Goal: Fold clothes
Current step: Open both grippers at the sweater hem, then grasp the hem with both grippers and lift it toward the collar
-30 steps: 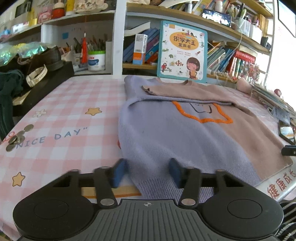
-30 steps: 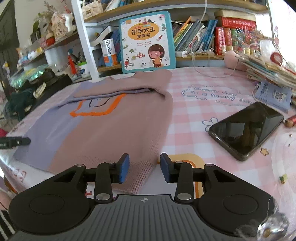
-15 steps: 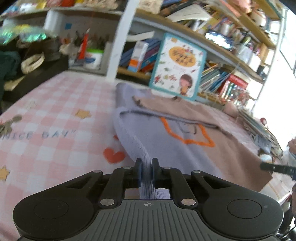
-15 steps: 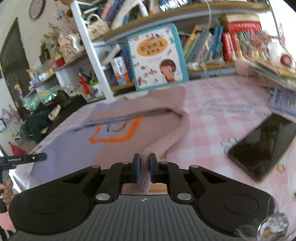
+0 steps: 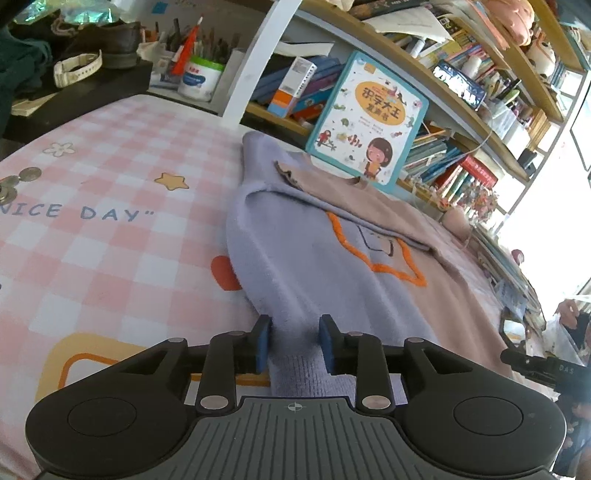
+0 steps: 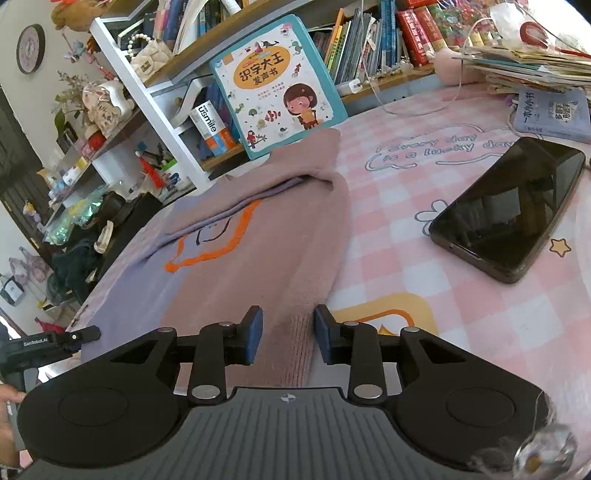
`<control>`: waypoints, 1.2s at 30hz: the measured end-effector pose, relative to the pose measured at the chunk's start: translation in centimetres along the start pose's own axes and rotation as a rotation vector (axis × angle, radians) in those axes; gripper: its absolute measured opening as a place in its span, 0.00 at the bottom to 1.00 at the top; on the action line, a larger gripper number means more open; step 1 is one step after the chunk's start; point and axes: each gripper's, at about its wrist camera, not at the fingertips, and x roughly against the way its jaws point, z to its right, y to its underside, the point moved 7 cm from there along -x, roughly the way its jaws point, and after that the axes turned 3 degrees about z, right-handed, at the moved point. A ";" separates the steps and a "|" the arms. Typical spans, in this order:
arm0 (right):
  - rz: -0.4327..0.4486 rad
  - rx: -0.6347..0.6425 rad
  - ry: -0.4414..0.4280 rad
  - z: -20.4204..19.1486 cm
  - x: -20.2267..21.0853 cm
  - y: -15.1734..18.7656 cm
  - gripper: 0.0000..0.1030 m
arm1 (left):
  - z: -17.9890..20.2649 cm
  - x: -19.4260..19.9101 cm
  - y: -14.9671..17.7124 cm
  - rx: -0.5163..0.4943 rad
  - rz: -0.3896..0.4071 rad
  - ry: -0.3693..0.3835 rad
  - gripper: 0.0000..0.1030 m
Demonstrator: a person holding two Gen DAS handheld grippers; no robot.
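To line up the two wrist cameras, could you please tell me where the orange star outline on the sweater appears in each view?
Left wrist: the orange star outline sits right of centre, on the lilac half of the sweater.
Right wrist: it lies left of centre, beyond the fingers.
Shared landmark: the children's book standing behind the sweater.

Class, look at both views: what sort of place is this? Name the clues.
Probably a home study or child's room: crowded bookshelves, a children's picture book propped up, and a pink checked tablecloth.
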 end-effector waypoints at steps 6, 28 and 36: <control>0.007 0.031 0.007 -0.3 0.0 0.2 0.28 | 0.5 0.1 0.1 -0.018 0.002 0.000 0.35; 0.006 0.069 0.020 -0.6 -0.5 0.2 0.29 | 0.4 0.1 0.0 0.000 0.010 0.025 0.36; 0.004 0.098 0.025 -0.8 -0.5 0.4 0.29 | 0.5 0.1 0.1 -0.014 0.017 0.029 0.35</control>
